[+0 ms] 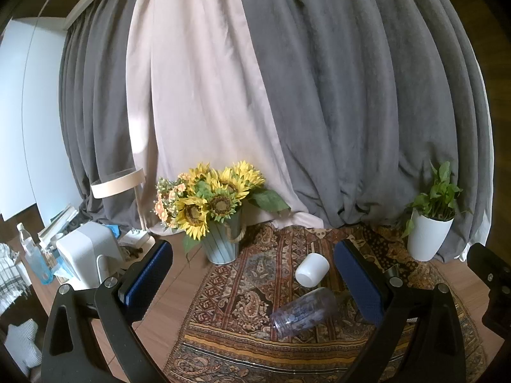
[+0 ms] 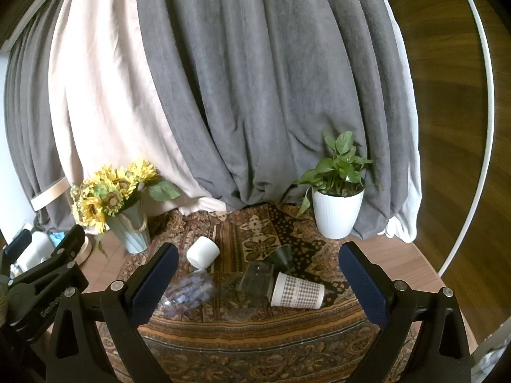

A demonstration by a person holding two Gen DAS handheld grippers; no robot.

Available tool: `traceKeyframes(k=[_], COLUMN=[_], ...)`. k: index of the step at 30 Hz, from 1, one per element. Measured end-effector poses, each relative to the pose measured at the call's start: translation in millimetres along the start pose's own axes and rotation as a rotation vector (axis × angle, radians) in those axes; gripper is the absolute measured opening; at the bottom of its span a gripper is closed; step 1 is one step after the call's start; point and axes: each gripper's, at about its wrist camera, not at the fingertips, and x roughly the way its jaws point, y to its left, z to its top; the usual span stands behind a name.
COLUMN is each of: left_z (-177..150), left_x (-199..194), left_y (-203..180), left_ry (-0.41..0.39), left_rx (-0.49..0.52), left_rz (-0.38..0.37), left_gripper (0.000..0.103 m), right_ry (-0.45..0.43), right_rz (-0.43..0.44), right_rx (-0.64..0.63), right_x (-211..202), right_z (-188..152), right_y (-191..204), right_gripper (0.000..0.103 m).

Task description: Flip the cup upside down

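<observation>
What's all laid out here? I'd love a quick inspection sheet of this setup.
Surface: patterned cloth over a wooden table.
Job's things: white cup, clear printed cup, square glass, dark glass, checked paper cup, all lying on their sides.
Clutter: sunflower vase, potted plant.
Claws: left claw and right claw open, holding nothing.
Cables: nothing seen.
Surroundings: grey and beige curtains.
</observation>
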Motion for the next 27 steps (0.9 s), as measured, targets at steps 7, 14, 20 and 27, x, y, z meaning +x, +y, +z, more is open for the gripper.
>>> traceKeyframes(k=[7, 14, 20, 27], left_z=[-1.4, -3.8, -12.8, -25.8], left_x=[0.3, 28.5, 68.9, 115.8], left_y=[-0.1, -1.7, -3.5, -12.1], left_ry=[0.003, 0.107, 0.189, 0.271], left_rx=[0.0, 0.026, 0.044, 0.091], left_rz=[-0.006, -0.009, -0.003, 0.008], left_gripper=[0.103, 0.103, 0.103, 0.103], right_ry=[-0.001, 0.085, 0.256, 0.465], right_rz=[-0.001, 0.005, 0.038, 0.072], right_rx=[0.003, 0.021, 0.048, 0.076], right_x=[0.1, 26.1, 84.3, 159.9], right_z=[-0.3, 1.9, -2.3, -13.7], right_y=[0.8, -0.7, 1.6, 4.6], right_gripper=[0.101, 0.101, 0.101, 0.096])
